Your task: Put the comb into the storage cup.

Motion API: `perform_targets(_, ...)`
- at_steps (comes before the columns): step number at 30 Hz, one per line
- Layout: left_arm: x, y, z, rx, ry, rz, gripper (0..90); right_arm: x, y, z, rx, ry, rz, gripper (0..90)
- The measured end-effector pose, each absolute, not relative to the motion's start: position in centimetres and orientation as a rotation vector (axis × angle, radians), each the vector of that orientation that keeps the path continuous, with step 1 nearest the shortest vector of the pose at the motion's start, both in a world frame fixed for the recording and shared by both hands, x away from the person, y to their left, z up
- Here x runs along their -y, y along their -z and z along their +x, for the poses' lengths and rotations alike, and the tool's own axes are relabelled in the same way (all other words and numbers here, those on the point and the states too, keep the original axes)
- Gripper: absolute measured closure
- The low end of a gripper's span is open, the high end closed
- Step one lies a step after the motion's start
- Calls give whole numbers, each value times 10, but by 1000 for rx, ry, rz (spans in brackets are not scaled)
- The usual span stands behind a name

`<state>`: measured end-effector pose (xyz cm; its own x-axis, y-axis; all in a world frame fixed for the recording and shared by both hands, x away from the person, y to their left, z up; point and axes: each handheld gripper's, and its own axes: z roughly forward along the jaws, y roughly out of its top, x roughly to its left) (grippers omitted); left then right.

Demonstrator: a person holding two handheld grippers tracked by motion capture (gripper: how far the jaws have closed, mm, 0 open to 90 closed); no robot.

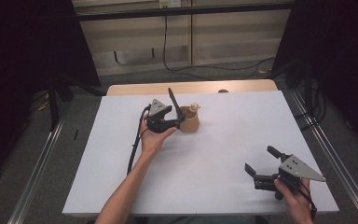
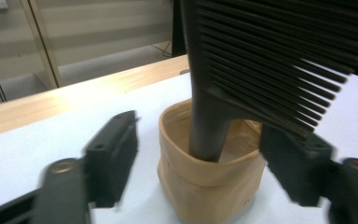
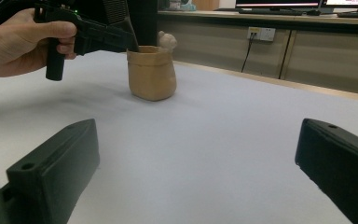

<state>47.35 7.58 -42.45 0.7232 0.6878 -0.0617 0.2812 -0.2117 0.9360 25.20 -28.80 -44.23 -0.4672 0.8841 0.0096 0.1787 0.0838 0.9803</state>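
One comb (image 2: 261,65) and one small figure (image 1: 195,107) stand in one pouch (image 1: 189,121).

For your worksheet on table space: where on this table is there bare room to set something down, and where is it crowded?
Free: the white sheet between the pouch and the right gripper, plus its far right. Crowded: around the pouch, where the left gripper and comb sit.
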Motion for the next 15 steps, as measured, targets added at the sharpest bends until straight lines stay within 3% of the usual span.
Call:
perform_targets(8, -76, 424, 470, -733, -491, 1789, 86, 288, 442, 252, -1735, -1429, 1059, 0)
perform_targets(15, -84, 418, 466, -742, -491, 1769, 55, 288, 443, 252, -1734, -1426, 1061, 0)
